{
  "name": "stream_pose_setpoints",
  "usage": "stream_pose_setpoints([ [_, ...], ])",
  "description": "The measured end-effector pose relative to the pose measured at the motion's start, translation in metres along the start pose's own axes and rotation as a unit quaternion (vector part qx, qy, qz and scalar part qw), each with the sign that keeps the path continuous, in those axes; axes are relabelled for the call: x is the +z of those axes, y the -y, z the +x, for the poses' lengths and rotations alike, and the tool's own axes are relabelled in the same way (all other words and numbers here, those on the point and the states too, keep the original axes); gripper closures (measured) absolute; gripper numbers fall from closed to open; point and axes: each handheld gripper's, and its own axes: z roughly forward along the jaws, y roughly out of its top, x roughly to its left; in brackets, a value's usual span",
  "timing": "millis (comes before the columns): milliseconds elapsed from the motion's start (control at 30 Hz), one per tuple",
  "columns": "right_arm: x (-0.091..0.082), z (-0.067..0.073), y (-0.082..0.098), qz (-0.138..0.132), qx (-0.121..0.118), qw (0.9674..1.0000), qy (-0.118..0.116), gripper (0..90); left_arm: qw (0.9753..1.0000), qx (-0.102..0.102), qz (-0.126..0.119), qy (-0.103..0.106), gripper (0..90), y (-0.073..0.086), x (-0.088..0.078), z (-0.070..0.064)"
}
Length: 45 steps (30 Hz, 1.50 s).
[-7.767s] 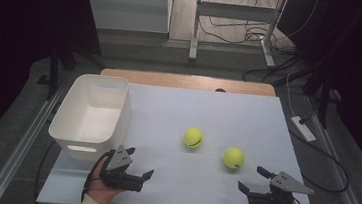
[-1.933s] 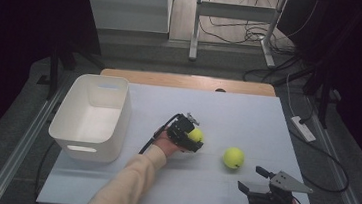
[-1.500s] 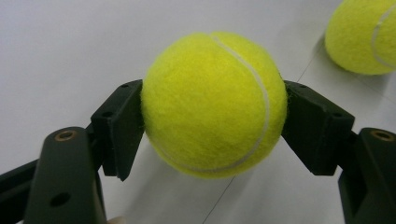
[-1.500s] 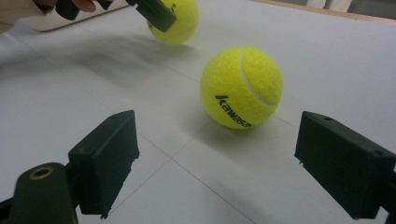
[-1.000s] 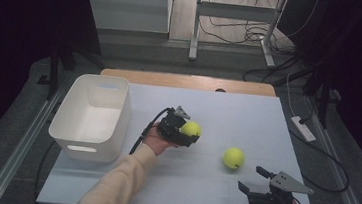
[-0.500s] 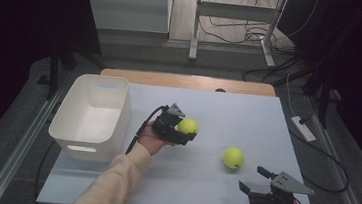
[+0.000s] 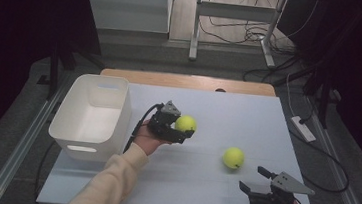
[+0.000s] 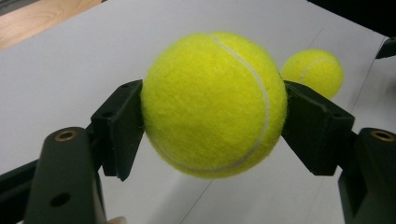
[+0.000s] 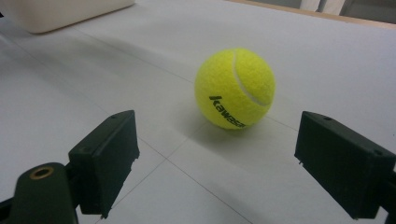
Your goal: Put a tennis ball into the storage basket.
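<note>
My left gripper [image 7: 179, 129] is shut on a yellow tennis ball [image 7: 185, 123] and holds it off the white table, just right of the white bin [image 7: 95, 111]. In the left gripper view the same ball [image 8: 215, 103] is squeezed between both black pads [image 8: 119, 126]. A second tennis ball [image 7: 233, 157] lies on the table toward the right. My right gripper [image 7: 254, 182] rests near the front right edge, open, pointing at that ball [image 9: 235, 88], which lies a little beyond its jaws. The left gripper view also catches this second ball [image 8: 313, 72] farther off.
The white table [image 7: 218, 110] has a wooden strip along its far edge [image 7: 186, 81]. A white power strip [image 7: 303, 129] with a cable lies beyond the right edge. Metal stand legs [image 7: 195, 23] and cables are on the floor behind the table.
My left gripper has carried the ball up and leftward, toward the white bin. The right gripper and the second ball have stayed where they were.
</note>
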Motion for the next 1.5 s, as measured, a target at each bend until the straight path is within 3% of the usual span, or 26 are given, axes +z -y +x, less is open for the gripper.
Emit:
stream_pose_setpoints([
  [533, 0.0, 0.0, 0.0, 0.003, -0.001, 1.0, 0.002, 13.2, 0.9995, -0.007, -0.031, -0.002, 27.4, 0.0, -0.022, 0.002],
  [667, 0.0, 0.0, 0.0, 0.002, -0.001, 1.0, 0.003, 13.2, 0.9991, -0.012, -0.041, 0.006, 27.4, -0.001, -0.028, 0.003],
  [867, 0.0, 0.0, 0.0, 0.003, -0.001, 1.0, 0.003, 13.2, 0.9988, -0.009, -0.048, -0.005, 27.4, -0.002, -0.036, 0.003],
  [1500, 0.0, 0.0, 0.0, 0.004, -0.001, 1.0, 0.005, 13.2, 0.9966, -0.005, -0.082, -0.008, 27.4, -0.007, -0.058, 0.001],
])
